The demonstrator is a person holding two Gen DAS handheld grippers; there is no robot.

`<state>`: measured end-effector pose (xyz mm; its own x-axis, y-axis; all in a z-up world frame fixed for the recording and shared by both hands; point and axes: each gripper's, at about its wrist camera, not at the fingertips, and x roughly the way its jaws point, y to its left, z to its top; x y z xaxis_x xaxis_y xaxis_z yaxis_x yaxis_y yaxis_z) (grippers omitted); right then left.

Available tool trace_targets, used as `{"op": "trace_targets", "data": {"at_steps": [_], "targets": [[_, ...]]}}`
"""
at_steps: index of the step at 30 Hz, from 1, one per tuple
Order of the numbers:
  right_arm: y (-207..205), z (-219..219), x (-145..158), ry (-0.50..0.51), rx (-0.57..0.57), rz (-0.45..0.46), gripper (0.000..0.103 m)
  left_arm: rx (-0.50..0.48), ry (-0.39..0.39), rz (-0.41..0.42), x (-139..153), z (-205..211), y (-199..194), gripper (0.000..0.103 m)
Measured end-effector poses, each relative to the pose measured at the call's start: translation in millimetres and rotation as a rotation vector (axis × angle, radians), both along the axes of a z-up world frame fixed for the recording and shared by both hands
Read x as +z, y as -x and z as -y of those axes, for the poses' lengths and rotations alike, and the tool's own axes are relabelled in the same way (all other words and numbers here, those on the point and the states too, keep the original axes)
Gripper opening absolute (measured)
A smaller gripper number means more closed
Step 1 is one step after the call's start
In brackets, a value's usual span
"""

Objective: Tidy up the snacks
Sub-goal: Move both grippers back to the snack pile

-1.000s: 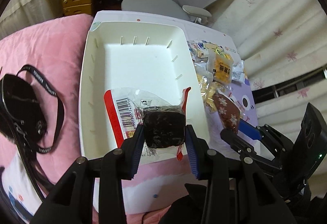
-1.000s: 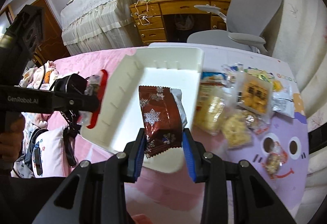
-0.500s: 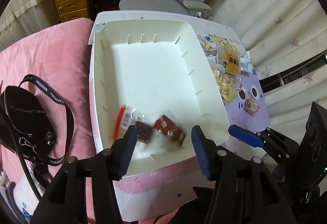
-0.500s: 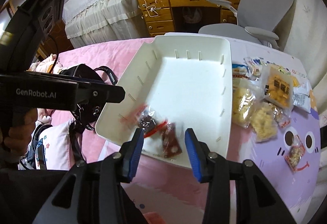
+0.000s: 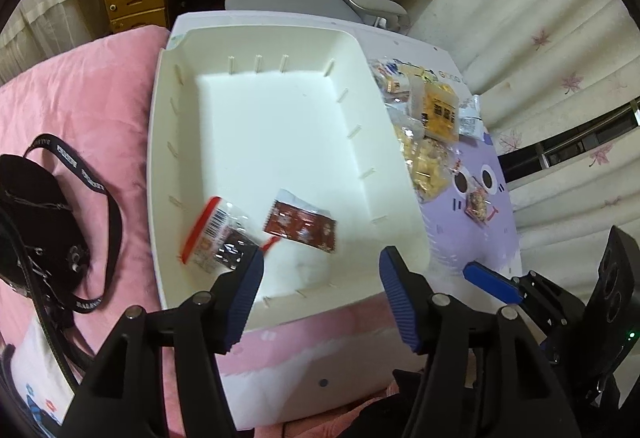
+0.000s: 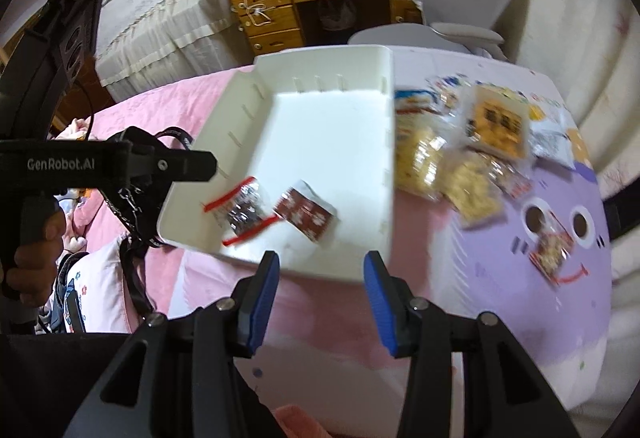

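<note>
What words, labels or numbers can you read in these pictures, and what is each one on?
"GenRobot.AI": on the side of the left gripper.
"BALEN...": partly readable on the black bag strap.
"GOOD": partly readable on the purple mat.
Barcode on the red-edged packet: digits too blurred.
Print on the brown snowflake packet and yellow packet: unreadable.

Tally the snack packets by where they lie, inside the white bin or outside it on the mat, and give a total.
Inside the white bin: 2, the red-edged clear packet and the brown snowflake packet.
Outside on the purple mat: at least 6; the pile overlaps and blurs, so the count is uncertain, plus one apart.
Total: at least 8.
</note>
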<state>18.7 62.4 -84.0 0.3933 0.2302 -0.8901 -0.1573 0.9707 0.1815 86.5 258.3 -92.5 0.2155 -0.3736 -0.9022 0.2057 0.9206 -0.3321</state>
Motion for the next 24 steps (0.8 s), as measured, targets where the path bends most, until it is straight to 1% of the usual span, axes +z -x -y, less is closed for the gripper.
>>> {"op": "trace_targets", "data": {"at_steps": [5,8,15,19,22,24], "targets": [[14.0,34.6,-0.1,0.003,-0.071,-0.033,0.046,-0.028,0.013,0.016,2.7,27.6,14.5,0.062],[21.3,59.5,-5.2,-0.012,-0.119,-0.063,0.048,-0.037,0.024,0.037,6.0,43.1,22.9,0.066],[28.9,120.1,-23.5,-0.083,-0.238,-0.141,0.052,-0.08,0.033,0.087,18.2,90.8,36.3,0.072],[27.3,157.9,-32.7,-0.123,-0.301,-0.178,0.06,-0.086,0.027,0.088,19.7,116.8,35.9,0.073],[26.0,180.6,-38.8,-0.149,-0.333,-0.198,0.062,-0.082,0.013,0.076,16.9,137.3,33.1,0.077],[23.7,198.4,-44.3,-0.177,-0.358,-0.211,0.062,-0.073,0.0,0.064,14.4,151.9,30.2,0.078]]}}
